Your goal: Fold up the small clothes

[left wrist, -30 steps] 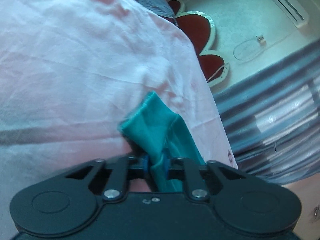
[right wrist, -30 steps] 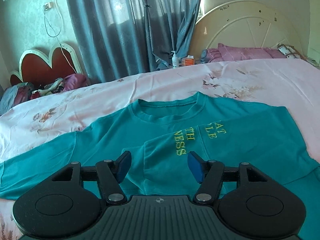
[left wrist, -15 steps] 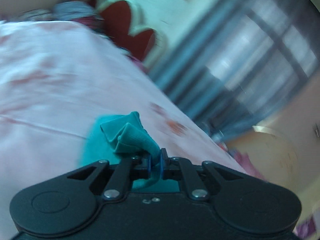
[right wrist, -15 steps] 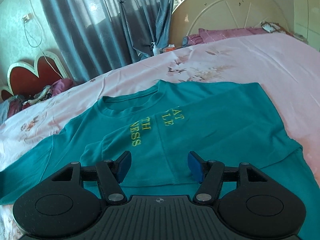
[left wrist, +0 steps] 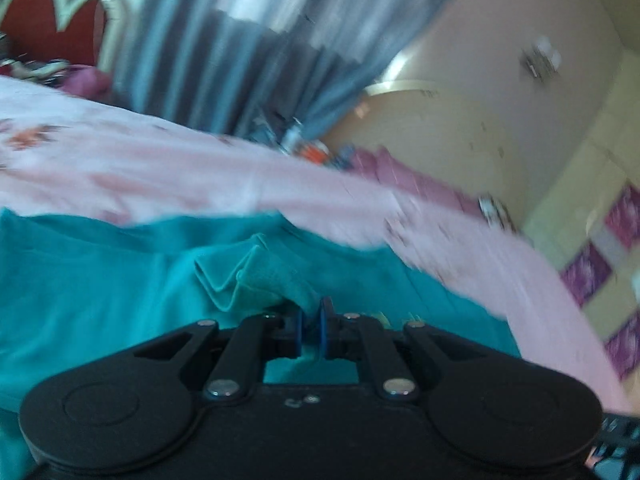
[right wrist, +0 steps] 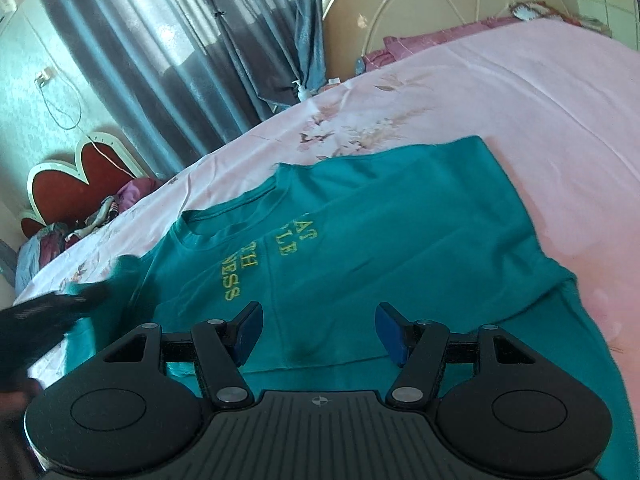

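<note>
A teal T-shirt (right wrist: 400, 240) with yellow lettering lies spread on the pink bed sheet (right wrist: 520, 92), its right side folded over the chest. My left gripper (left wrist: 311, 322) is shut on the bunched teal sleeve (left wrist: 248, 280) and holds it above the shirt body (left wrist: 100, 280). It shows as a dark blur at the left edge of the right wrist view (right wrist: 48, 312). My right gripper (right wrist: 316, 332) is open and empty, hovering over the shirt's lower part.
A cream headboard (right wrist: 440, 4) and purple pillows (right wrist: 432, 40) stand at the bed's far end. Grey curtains (right wrist: 180, 40) hang behind. A red heart-shaped chair back (right wrist: 68, 180) with piled clothes is at the left.
My left gripper has swung the sleeve from the bed's left side inward over the shirt. My right gripper has tilted and shifted slightly, staying open.
</note>
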The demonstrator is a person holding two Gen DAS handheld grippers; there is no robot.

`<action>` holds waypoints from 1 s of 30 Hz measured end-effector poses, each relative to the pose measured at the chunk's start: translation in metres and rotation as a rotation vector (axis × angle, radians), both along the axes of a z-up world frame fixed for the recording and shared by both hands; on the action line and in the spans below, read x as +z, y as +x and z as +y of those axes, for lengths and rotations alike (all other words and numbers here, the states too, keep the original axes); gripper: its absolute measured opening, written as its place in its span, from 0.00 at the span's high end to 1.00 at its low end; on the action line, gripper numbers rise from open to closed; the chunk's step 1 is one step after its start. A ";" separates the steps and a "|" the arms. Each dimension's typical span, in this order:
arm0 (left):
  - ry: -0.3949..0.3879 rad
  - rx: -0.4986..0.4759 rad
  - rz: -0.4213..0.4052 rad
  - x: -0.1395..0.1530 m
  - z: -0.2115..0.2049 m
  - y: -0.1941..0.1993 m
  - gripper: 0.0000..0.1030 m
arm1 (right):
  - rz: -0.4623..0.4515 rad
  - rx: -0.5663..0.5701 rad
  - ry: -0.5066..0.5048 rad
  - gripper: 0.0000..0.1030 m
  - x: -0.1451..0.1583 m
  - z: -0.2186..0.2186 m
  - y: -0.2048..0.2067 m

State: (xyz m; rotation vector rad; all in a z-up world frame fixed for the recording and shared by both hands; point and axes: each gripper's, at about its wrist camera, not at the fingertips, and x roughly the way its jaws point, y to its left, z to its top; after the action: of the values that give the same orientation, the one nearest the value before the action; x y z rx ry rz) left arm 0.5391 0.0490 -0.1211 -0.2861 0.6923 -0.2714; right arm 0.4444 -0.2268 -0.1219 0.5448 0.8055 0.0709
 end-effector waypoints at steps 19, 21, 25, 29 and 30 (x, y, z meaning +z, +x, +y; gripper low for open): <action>0.336 0.035 -0.010 -0.002 0.108 -0.087 0.53 | 0.039 0.136 0.101 0.40 -0.024 0.028 0.043; 0.349 0.117 0.053 -0.010 0.148 -0.086 0.59 | 0.054 0.152 0.109 0.40 -0.033 0.036 0.052; 0.367 0.084 0.085 -0.022 0.164 -0.074 0.62 | 0.050 0.172 0.076 0.41 -0.042 0.051 0.068; 0.373 0.052 0.091 -0.035 0.168 -0.066 0.71 | 0.046 0.183 0.009 0.69 -0.042 0.061 0.076; 0.376 0.052 0.091 -0.037 0.169 -0.065 0.72 | 0.053 0.185 0.015 0.79 -0.042 0.060 0.078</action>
State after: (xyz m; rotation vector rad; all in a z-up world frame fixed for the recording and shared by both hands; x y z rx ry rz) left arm 0.4740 0.2184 -0.1585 0.0432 0.8088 -0.0750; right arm 0.5226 -0.1668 -0.1641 0.4866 0.9062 0.2335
